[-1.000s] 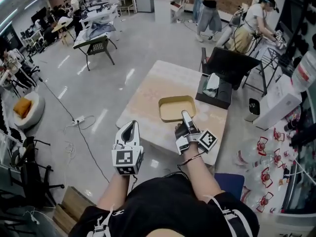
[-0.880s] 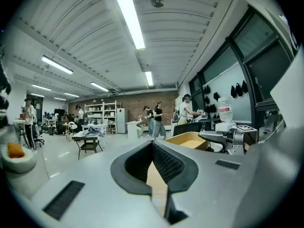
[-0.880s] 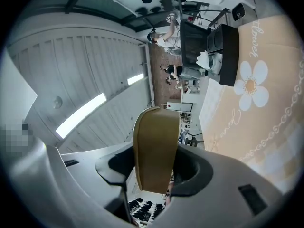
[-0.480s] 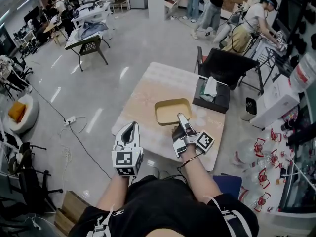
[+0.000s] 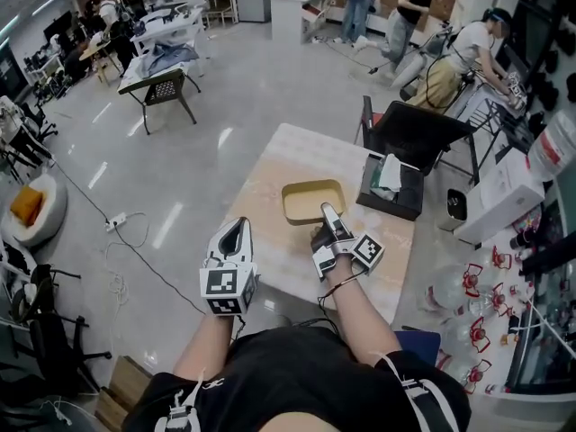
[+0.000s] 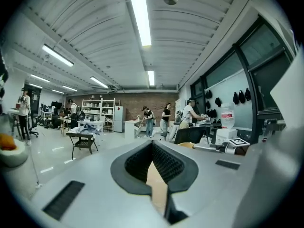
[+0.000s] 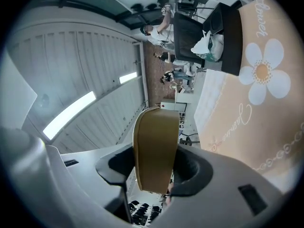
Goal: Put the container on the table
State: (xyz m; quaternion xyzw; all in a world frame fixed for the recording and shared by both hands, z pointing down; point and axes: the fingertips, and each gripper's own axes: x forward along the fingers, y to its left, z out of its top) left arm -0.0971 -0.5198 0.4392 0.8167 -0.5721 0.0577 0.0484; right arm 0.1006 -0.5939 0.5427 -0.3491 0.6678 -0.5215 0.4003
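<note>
A shallow tan container (image 5: 310,201) hangs over the near right part of the table (image 5: 270,174), which has a beige flowered cloth. My right gripper (image 5: 329,212) is shut on the container's near rim. In the right gripper view the container's wall (image 7: 154,146) stands edge-on between the jaws, with the tablecloth (image 7: 256,94) beyond. I cannot tell whether the container touches the table. My left gripper (image 5: 238,228) is held to the left of the table's near edge, shut and with nothing in it. In the left gripper view its jaws (image 6: 153,151) meet and point across the room.
A black box (image 5: 393,187) with white bags in it sits at the table's far right corner. Behind it is a black chair (image 5: 409,129), and to the right a white carton (image 5: 499,196). Several people stand at benches at the back.
Both grippers have moved forward toward the table, the right one still carrying the container. The table now lies closer below me.
</note>
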